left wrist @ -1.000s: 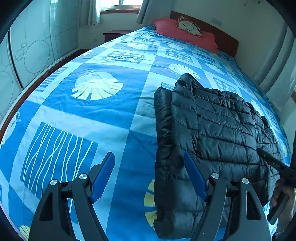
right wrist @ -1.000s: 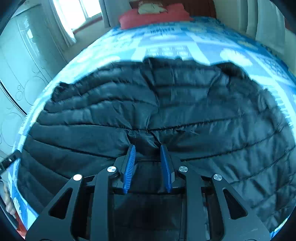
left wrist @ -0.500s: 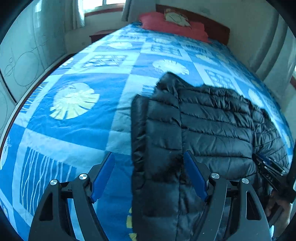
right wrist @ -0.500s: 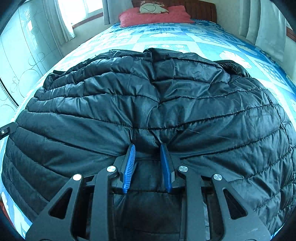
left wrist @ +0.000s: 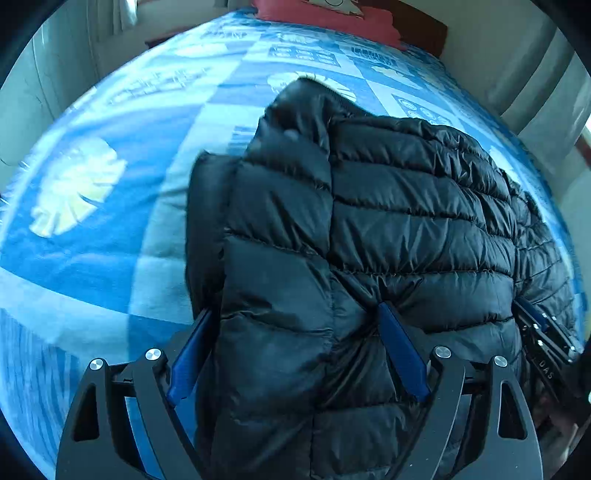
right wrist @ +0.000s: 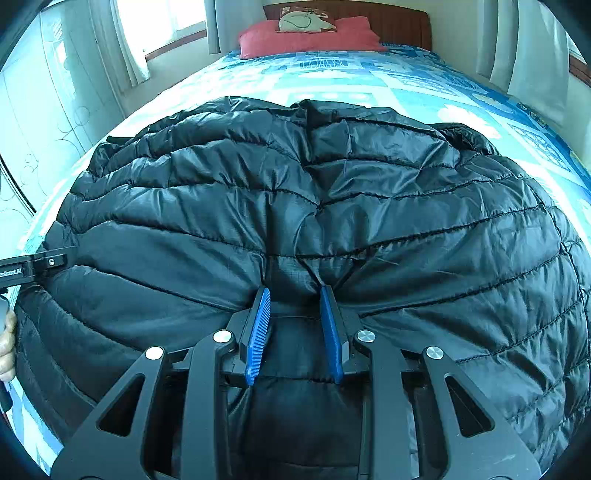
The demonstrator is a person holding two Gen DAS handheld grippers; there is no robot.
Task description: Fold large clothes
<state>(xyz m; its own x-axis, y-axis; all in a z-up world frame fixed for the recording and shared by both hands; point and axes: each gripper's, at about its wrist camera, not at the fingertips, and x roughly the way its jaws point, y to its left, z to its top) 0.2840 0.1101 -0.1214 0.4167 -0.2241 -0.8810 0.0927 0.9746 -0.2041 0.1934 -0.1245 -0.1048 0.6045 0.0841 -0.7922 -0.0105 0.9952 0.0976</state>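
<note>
A bedroom with pale curtains [right wrist: 532,55] is filled by a bed under a blue patterned bedspread [left wrist: 110,221], and a red pillow [right wrist: 306,37] is set against the dark wooden headboard [right wrist: 399,22] at its far end. On the near part of that bedspread a black quilted puffer jacket [left wrist: 388,229] is laid folded, its glossy panels puckered. Its near left edge is straddled by the left gripper [left wrist: 295,347], whose jaws are opening, while a pinch of fabric at the near hem is clamped by the right gripper [right wrist: 293,328].
</note>
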